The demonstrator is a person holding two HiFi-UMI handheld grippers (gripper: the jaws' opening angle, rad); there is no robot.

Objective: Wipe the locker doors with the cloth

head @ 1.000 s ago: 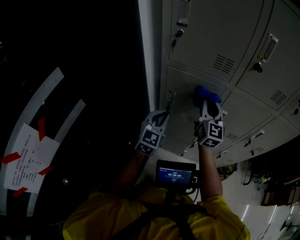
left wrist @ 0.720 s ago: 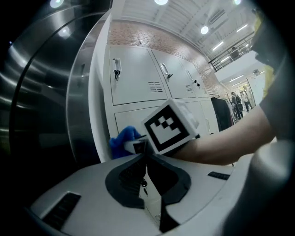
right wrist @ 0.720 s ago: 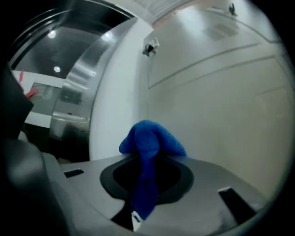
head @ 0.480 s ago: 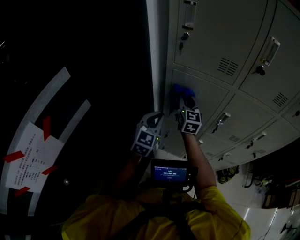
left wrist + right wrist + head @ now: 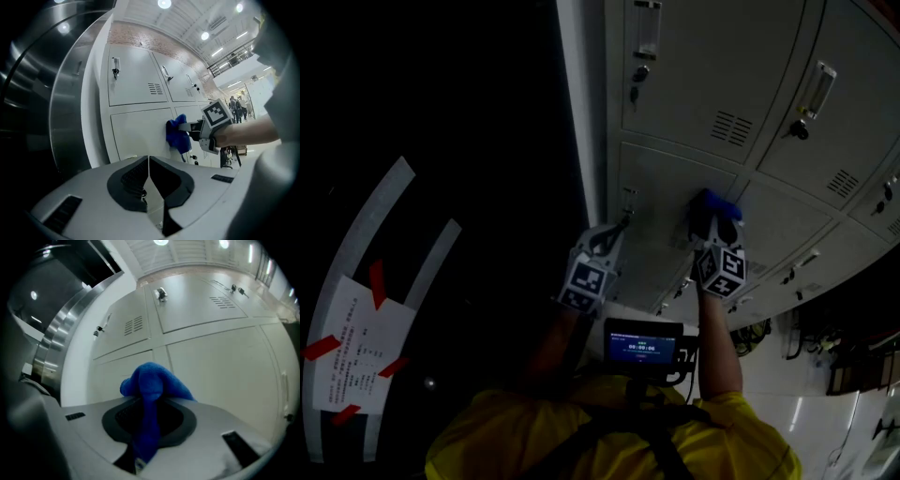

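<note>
A bank of pale grey locker doors [image 5: 675, 187] fills the upper right of the head view. My right gripper [image 5: 713, 223] is shut on a blue cloth [image 5: 715, 203], which is pressed against the right part of a middle door. In the right gripper view the cloth [image 5: 152, 380] bulges from the closed jaws against the door [image 5: 220, 362]. To the left, my left gripper [image 5: 617, 228] is shut and holds nothing, its tips just below that door's latch [image 5: 628, 199]. The left gripper view shows the cloth [image 5: 178, 133] on the door [image 5: 138, 133].
Left of the lockers stands a curved steel column [image 5: 65, 93] with dark floor beyond. A paper sheet taped with red strips [image 5: 352, 342] lies on the floor. A small lit screen [image 5: 642, 345] hangs at the person's chest. People stand far off [image 5: 239, 105].
The right gripper swept the cloth left across the door to near its left edge, then back to the door's right side. The left gripper stayed by the latch, shut.
</note>
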